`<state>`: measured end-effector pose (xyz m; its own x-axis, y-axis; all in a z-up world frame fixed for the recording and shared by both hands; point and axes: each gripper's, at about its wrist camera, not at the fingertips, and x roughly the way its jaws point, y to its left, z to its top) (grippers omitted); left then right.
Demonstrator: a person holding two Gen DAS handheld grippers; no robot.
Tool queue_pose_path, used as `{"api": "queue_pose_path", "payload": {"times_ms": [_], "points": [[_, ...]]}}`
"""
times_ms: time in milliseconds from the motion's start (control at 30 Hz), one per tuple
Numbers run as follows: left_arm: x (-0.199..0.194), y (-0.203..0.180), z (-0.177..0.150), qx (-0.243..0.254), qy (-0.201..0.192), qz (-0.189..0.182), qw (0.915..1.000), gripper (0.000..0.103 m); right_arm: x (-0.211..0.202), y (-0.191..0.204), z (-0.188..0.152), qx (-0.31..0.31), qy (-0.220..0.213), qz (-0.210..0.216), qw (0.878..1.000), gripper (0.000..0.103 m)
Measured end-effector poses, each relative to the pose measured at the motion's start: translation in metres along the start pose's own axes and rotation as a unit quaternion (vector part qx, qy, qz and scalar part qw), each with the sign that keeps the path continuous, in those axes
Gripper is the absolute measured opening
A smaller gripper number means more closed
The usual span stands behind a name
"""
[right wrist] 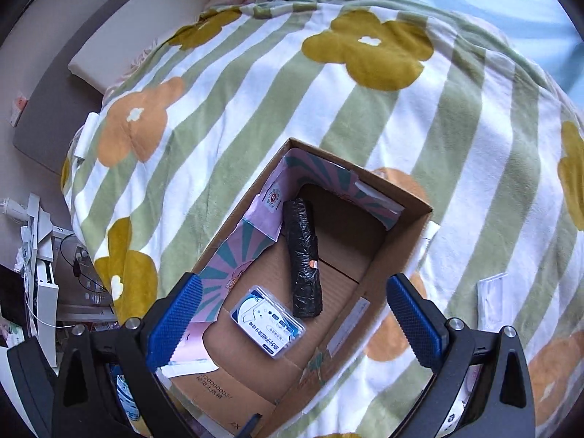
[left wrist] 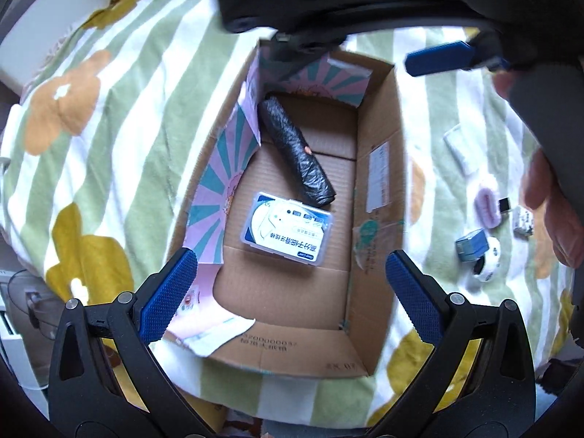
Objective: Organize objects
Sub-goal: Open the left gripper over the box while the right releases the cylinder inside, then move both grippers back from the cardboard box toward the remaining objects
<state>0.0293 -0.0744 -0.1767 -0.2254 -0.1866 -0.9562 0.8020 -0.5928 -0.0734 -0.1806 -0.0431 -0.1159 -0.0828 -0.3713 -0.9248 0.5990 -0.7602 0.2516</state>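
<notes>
An open cardboard box (left wrist: 379, 189) (right wrist: 408, 241) rests on a striped flower blanket. Inside lie a black rolled bag (left wrist: 295, 146) (right wrist: 302, 255) and a clear plastic case with a blue-white label (left wrist: 288, 228) (right wrist: 268, 323). My left gripper (left wrist: 288, 292) hovers open above the box's near end, nothing between its fingers. My right gripper (right wrist: 292, 321) is also open and empty, above the box; its body and one blue finger (left wrist: 438, 58) show at the top of the left wrist view. Small loose items lie right of the box: a purple piece (left wrist: 487, 204), a blue-grey block (left wrist: 471, 246), a white roll (left wrist: 489, 261).
A white packet (left wrist: 461, 149) (right wrist: 491, 299) and a small patterned cube (left wrist: 522, 221) lie on the blanket (right wrist: 365, 109) to the right. A hand (left wrist: 547, 189) holds the right gripper. A white board (right wrist: 146, 29) sits past the bed; cluttered shelves (right wrist: 43, 273) stand at left.
</notes>
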Motion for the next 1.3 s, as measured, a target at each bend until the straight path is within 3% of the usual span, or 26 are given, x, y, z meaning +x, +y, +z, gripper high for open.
{"api": "queue_pose_path", "payload": {"times_ms": [333, 567, 933, 1300], "points": [[-0.068, -0.016, -0.004, 0.036, -0.044, -0.015, 0.9983, 0.103, -0.082, -0.022, -0.042, 0.032, -0.053, -0.026, 0.998, 0.101], [-0.091, -0.039, -0.002, 0.082, -0.058, -0.041, 0.9941, 0.103, -0.133, -0.054, -0.086, 0.071, -0.089, -0.055, 0.992, 0.101], [-0.110, -0.109, 0.001, 0.169, -0.084, -0.099, 0.9771, 0.103, -0.189, -0.116, -0.165, 0.182, -0.122, -0.120, 0.968, 0.101], [-0.109, -0.156, -0.004, 0.214, -0.063, -0.137, 0.9651, 0.103, -0.228, -0.154, -0.219, 0.251, -0.164, -0.162, 0.940, 0.101]]}}
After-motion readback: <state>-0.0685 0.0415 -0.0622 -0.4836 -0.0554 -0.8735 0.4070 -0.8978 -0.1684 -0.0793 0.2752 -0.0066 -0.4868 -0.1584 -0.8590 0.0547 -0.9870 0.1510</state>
